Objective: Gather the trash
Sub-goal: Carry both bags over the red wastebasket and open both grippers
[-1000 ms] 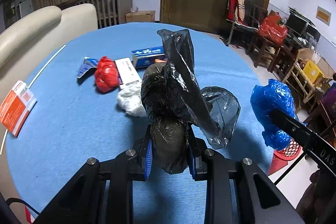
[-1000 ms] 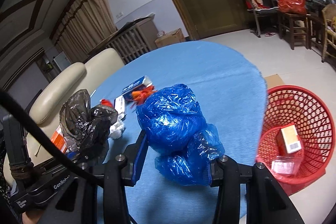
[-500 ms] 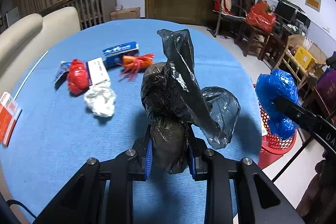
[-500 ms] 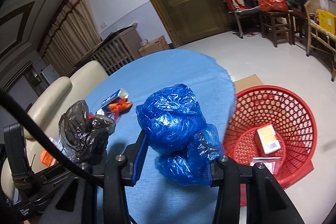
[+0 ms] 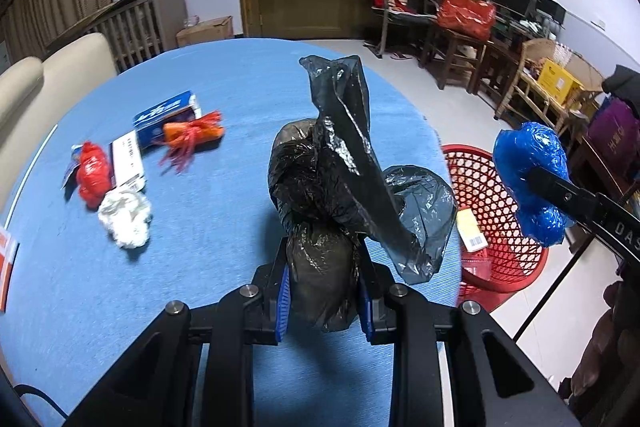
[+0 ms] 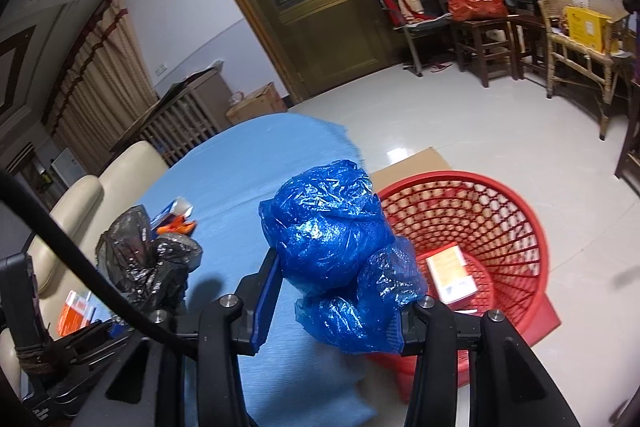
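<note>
Left gripper (image 5: 323, 285): fingers were closed on the black bag (image 5: 328, 187), held above the blue surface (image 5: 200, 267).
Right gripper (image 6: 334, 301): fingers were clamped on the blue bag (image 6: 332, 247), beside the surface's edge.
Red basket (image 6: 516, 211): stood on the floor just beside the surface, a box (image 6: 452, 273) inside.
Left on the surface: red wad (image 5: 93, 174), white wad (image 5: 125, 213), orange wrapper (image 5: 192, 137).

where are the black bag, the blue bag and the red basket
black bag (image 5: 320, 179), left wrist view, crumpled upper body
blue bag (image 6: 328, 235), right wrist view, upper bulge
red basket (image 6: 516, 223), right wrist view, inner mesh wall
</note>
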